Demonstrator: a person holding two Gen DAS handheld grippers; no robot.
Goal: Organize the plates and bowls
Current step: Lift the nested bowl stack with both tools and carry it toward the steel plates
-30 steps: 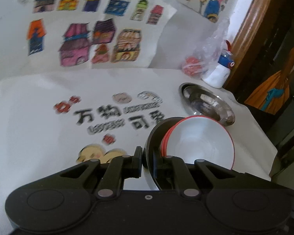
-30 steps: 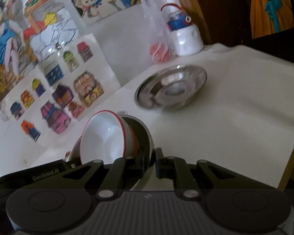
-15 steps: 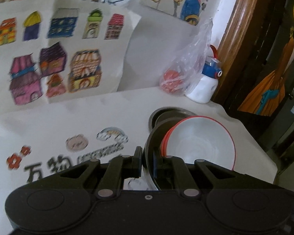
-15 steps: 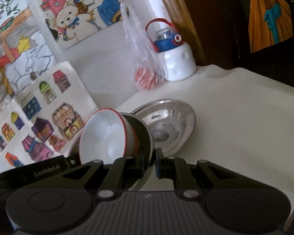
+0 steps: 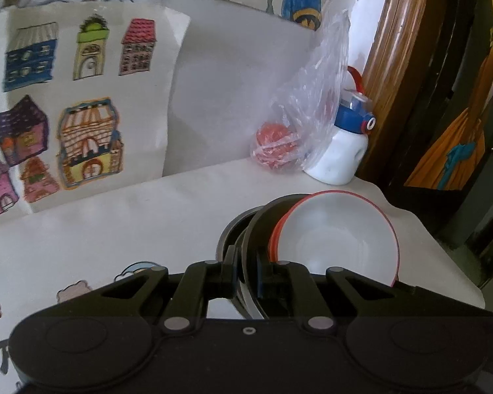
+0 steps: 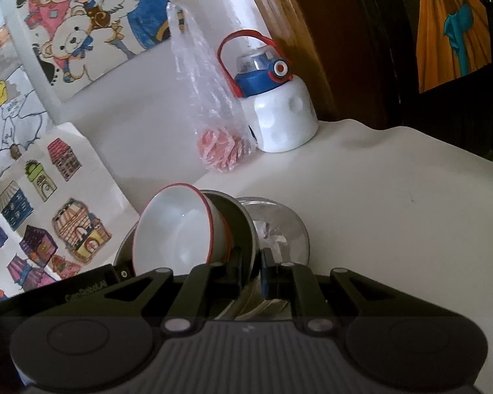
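Both grippers hold one metal plate (image 5: 251, 229) by its rim, one on each side. The left gripper (image 5: 246, 274) has its jaws pinched tight on the rim. The right gripper (image 6: 251, 271) has its jaws pinched on the far rim too. The plate is round, thin and dark grey. It is tilted up on its edge, above the bench (image 6: 394, 216).

A bowl (image 5: 338, 236) sits in the plate and leans with it. The bowl is white inside and has a thin red rim. In the left view, more red edges show just behind it, so it may be a small stack, but I cannot tell for sure.

Another shiny metal plate (image 6: 286, 226) lies flat on the bench, just under and behind the tilted one.

At the back of the bench stands a white bottle (image 6: 282, 115) with a blue lid and a red handle. A clear bag (image 6: 213, 124) with something red in it leans beside the bottle. Drawings of houses (image 5: 82, 138) lean on the wall.
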